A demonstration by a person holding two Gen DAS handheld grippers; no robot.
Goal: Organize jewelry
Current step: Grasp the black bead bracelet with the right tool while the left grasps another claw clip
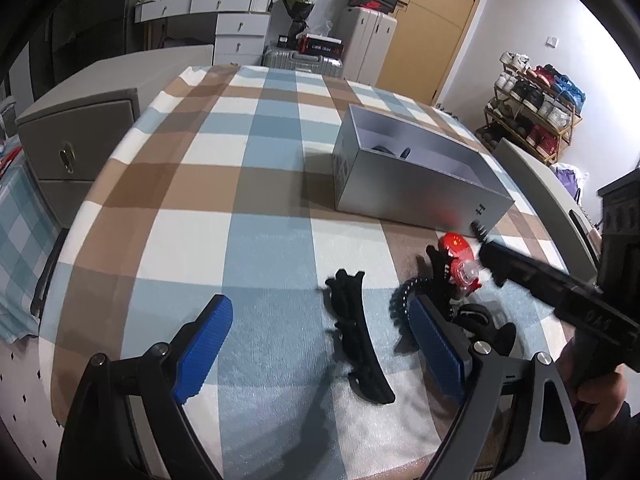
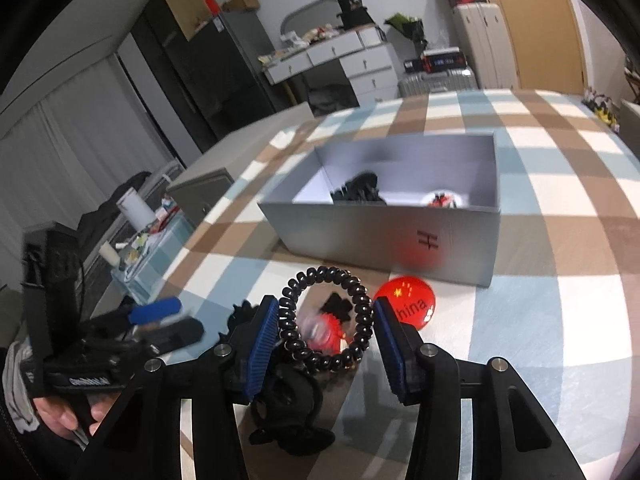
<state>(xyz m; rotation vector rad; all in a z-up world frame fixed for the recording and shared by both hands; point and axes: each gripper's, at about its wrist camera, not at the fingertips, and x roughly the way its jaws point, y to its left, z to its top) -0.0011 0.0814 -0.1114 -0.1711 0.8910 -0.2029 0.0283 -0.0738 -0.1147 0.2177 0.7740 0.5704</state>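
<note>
Right gripper (image 2: 325,334) brackets our black spiral hair tie (image 2: 326,316), its 2 pads just wider than it; next we close, lift, and carry it into the grey box (image 2: 384,236).

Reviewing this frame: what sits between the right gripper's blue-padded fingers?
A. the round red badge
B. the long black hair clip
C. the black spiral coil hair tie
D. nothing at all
C: in the right wrist view the black spiral coil hair tie sits between the right gripper's blue-padded fingers, while the round red badge lies beyond them.
</note>
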